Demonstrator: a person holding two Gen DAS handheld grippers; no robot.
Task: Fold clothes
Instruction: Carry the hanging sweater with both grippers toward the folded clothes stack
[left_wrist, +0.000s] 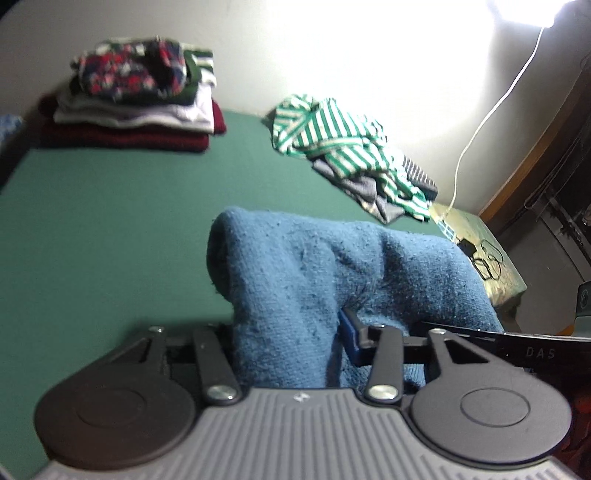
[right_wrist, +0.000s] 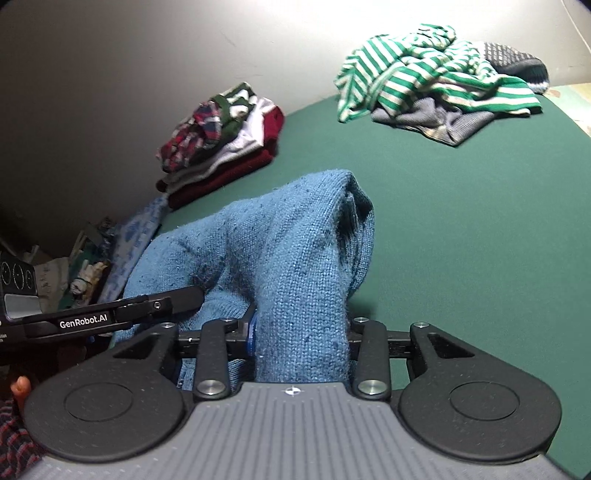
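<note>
Both claws, left claw and right claw, pinch the blue sweater, held above the green worktop. I judge keeping both edges level and taut gives a clean fold.

Past my work a pale wall rises behind the green table. A bright lamp glares in the upper right corner, and a white cable drops from it to a small side table with a patterned top, where dark cords lie tangled. To my left, clutter is heaped against the wall, too dim to tell apart.
</note>
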